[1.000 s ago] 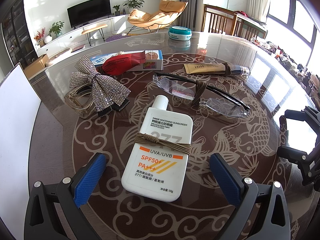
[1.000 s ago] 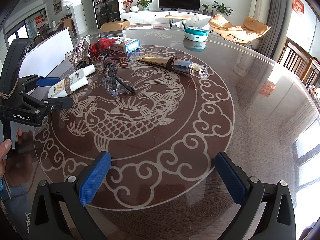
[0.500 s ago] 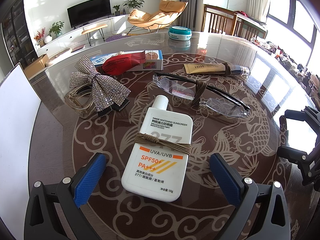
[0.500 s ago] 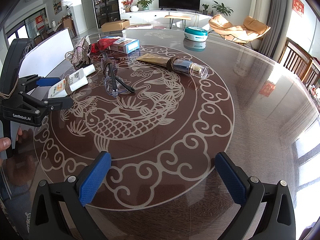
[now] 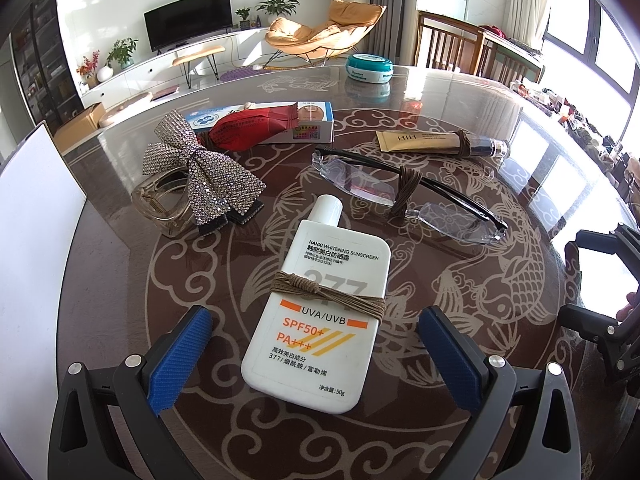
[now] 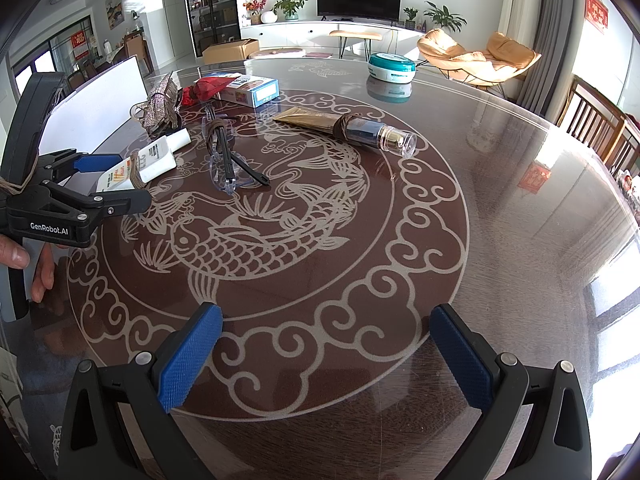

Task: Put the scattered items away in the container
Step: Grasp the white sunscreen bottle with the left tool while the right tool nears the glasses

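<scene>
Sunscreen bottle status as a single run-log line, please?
left claw: open, straddling sunscreen bottle | right claw: open, empty | bottle: flat on table, ungrasped

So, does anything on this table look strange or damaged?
Nothing looks damaged or spilled. One oddity: the sunscreen bottle, glasses and gold tube each have brown cord wound around them.

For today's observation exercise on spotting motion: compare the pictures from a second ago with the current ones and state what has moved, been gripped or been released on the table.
Nothing visibly changed. The left gripper stays open around the sunscreen bottle without closing on it, and the right gripper stays open over bare table. The glasses, bow hair clip and gold tube lie where they were.
</scene>
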Available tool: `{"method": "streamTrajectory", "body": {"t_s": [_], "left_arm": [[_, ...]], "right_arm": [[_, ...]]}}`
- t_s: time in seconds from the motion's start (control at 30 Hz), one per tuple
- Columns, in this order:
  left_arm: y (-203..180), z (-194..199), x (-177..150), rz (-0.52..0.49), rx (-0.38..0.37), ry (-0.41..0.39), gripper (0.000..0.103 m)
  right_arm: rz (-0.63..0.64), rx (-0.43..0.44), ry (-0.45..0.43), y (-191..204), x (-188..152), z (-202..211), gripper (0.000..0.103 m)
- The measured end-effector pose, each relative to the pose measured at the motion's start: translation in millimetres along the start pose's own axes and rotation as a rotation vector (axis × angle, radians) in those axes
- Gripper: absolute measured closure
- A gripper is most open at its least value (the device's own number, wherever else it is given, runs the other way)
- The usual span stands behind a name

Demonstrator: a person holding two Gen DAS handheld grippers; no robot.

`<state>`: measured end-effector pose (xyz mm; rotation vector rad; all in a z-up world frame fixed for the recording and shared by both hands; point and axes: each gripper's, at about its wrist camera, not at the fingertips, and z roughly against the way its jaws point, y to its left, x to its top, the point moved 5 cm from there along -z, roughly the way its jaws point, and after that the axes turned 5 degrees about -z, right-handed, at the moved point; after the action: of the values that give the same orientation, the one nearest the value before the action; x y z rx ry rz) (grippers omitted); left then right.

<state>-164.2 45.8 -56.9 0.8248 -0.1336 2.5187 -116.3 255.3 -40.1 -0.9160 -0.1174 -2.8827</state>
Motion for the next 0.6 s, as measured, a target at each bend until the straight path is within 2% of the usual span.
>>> {"method": "streamTrajectory", "body": {"t_s": [0.27, 0.53, 0.57, 0.6], "left_arm": [[0.2, -0.1, 0.2, -0.001, 0.001, 0.003, 0.000], [-1.6, -3.9, 6.5, -0.093, -0.064, 0.002, 0.000], [-0.8, -2.9, 7.3, -0.103, -0.068, -0.005, 0.005], [0.7, 0.1, 8.2, -0.104, -0.069, -0.021, 0.015]], "right_arm": [[0.000, 0.000, 0.000, 0.2, 0.1, -0.2, 0.000], [0.000, -0.001, 0.000, 0.4, 0.2, -0.3, 0.000], [0.000, -0.001, 0.000, 0.3, 0.1, -0.2, 0.000], [0.000, -0.001, 0.000, 0.1, 0.0, 0.1, 0.000]]}}
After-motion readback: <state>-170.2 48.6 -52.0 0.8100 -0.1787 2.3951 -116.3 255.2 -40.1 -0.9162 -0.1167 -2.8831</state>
